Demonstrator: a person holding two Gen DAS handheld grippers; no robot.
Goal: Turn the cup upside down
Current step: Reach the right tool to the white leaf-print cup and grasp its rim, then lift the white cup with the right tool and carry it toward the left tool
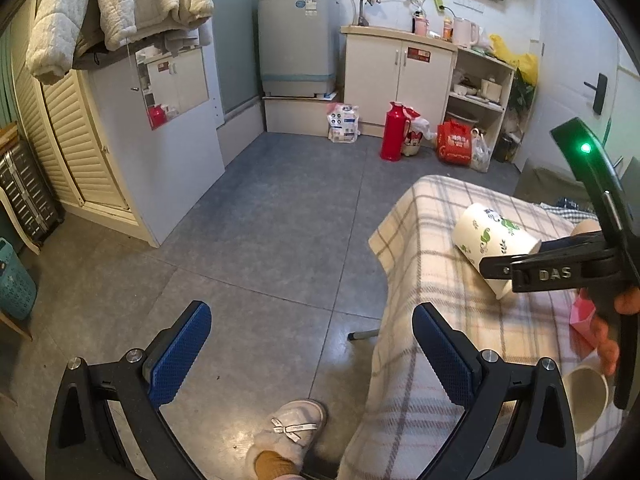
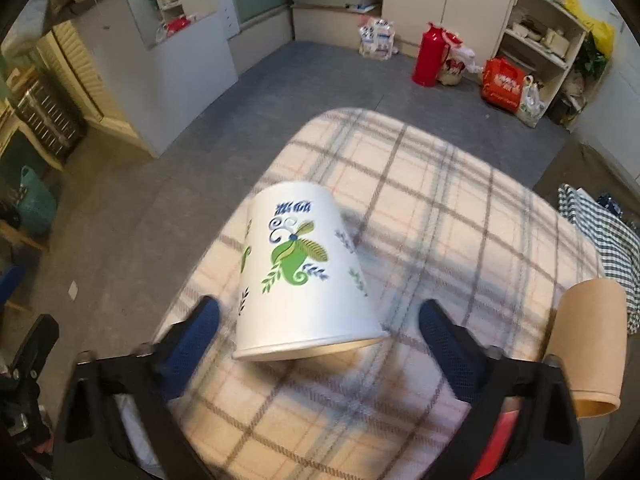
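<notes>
A white paper cup with green leaf print (image 2: 304, 276) stands upside down, rim on the plaid-covered table (image 2: 440, 208), slightly tilted. My right gripper (image 2: 316, 332) is open, its blue fingers apart on either side of the cup's rim, not touching it. In the left wrist view the same cup (image 1: 494, 240) shows beside the right gripper's black fingers (image 1: 504, 266). My left gripper (image 1: 308, 352) is open and empty, held over the floor at the table's left edge.
A brown paper cup (image 2: 588, 344) stands upside down at the table's right. Another pale cup (image 1: 586, 396) lies open near the table's front. A checked cloth (image 2: 604, 240) lies far right. A red thermos (image 2: 428, 54) and bags stand on the floor.
</notes>
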